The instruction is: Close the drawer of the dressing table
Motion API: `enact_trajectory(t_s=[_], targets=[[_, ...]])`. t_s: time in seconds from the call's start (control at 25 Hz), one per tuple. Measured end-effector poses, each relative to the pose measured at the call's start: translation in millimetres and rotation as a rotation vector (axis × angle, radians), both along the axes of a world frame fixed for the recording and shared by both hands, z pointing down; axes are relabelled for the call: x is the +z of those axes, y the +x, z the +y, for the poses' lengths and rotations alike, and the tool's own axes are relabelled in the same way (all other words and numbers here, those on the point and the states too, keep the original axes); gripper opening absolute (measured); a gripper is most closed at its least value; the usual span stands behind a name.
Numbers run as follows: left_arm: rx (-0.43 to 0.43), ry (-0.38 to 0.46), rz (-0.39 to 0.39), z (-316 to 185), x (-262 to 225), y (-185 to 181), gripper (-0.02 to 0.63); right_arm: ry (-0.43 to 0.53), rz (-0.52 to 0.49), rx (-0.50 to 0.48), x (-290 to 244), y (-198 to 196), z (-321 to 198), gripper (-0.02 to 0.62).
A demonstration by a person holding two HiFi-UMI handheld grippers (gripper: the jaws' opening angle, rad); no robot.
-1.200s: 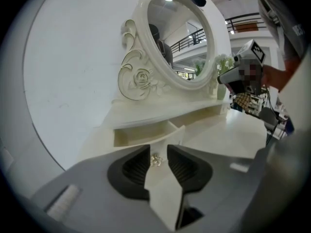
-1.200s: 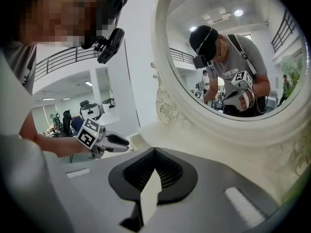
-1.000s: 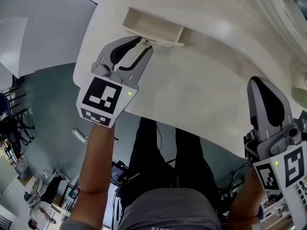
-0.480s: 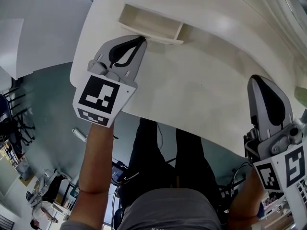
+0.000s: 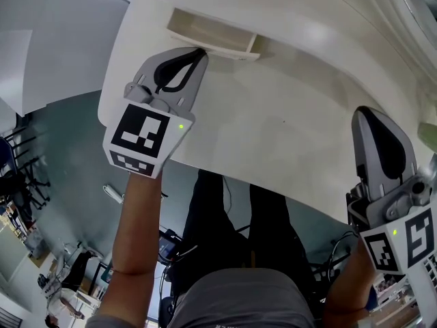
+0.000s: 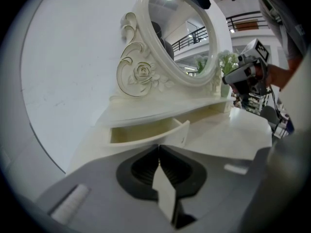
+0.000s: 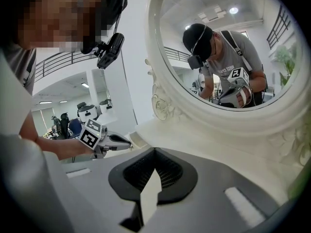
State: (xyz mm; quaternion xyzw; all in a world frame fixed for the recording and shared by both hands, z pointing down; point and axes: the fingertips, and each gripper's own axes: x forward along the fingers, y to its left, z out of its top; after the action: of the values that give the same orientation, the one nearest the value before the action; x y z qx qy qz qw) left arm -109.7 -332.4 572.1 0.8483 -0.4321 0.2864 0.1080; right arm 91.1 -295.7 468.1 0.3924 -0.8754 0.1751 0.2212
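The left gripper [image 5: 200,52] had shut its jaws, which a second earlier stood wide apart; they now met tip to tip with nothing between them. Just ahead of those tips the drawer [image 5: 213,37] stood partly out of the table [image 5: 287,121], its front right at the tips, though contact could not be confirmed. Closed jaws made a blunt point for shoving, so the push seemed about to begin, and the drawer perhaps already sat slightly further in. Well off to the right, the right gripper [image 5: 367,115] hovered by the table's near edge, jaws together and empty, taking no part.
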Motion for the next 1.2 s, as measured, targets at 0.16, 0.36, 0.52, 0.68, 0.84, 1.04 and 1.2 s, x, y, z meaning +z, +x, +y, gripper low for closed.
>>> enact_trajectory(t_s=[0.16,0.36,0.52,0.68,0.84,1.04,1.2], targets=[[0.001,0.001,-0.011,-4,-1,-1,0.008,0.001,0.001,0.01,-2,3,2,0.002],[0.002,-0.001,-0.022,-11,1,-3,0.006,0.001,0.002,0.022,-1,7,0,0.002],[0.001,-0.001,-0.028,-13,3,-3,0.006,0.002,0.001,0.031,-1,11,1,0.002],[0.001,0.0,-0.028,-13,6,-3,0.006,0.003,0.002,0.04,1,14,3,0.002],[-0.001,0.003,-0.029,-16,8,-2,0.005,0.003,0.0,0.045,3,15,4,0.002],[0.002,0.008,-0.03,-29,5,-2,0.005,0.002,-0.009,0.05,1,15,-1,0.002],[0.002,-0.004,-0.028,-42,3,2,0.005,0.007,-0.01,0.056,-7,18,-12,0.002]])
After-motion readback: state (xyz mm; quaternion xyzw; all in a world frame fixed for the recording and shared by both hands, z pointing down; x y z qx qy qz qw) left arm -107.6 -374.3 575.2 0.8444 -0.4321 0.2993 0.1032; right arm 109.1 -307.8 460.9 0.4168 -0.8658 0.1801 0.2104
